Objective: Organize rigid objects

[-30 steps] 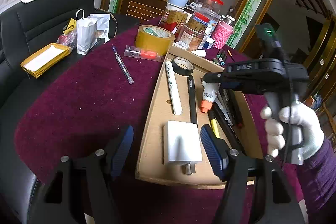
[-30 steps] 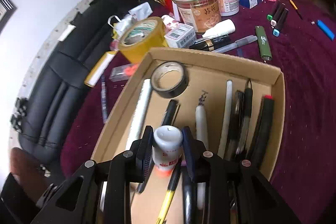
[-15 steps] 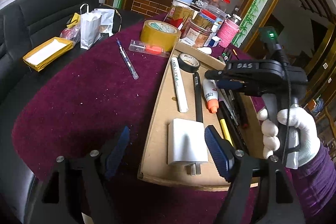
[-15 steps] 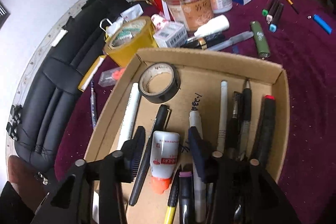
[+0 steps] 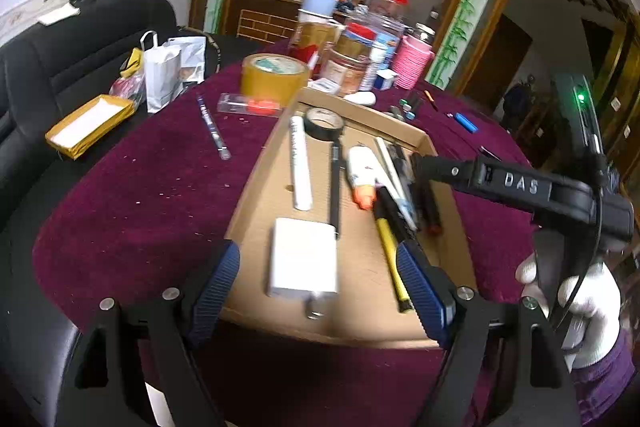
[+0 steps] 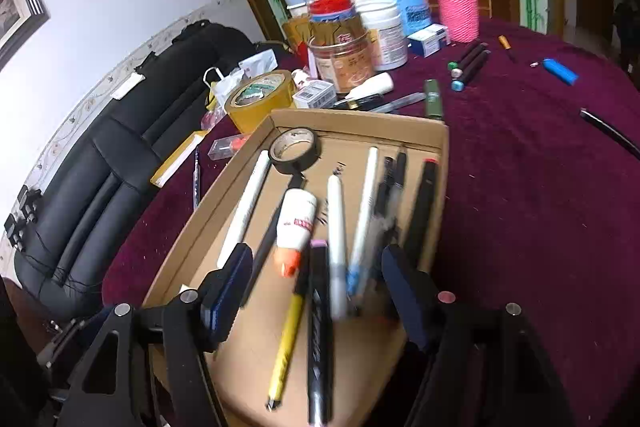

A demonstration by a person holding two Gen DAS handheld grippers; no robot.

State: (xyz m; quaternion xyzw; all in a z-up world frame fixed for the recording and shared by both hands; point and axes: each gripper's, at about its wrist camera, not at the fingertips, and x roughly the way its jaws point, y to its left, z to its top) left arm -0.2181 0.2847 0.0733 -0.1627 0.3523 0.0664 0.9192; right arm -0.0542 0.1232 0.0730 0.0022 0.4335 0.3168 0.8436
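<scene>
The glue bottle [image 6: 297, 217] lies loose in the cardboard tray [image 6: 438, 147] among pens; we judge it light, stiff and smooth, best pinched across its body. The right tongs [image 6: 316, 283] have just been opening, empty. The left tongs [image 5: 318, 277] also gape, empty, over the white charger [image 5: 302, 257].
</scene>
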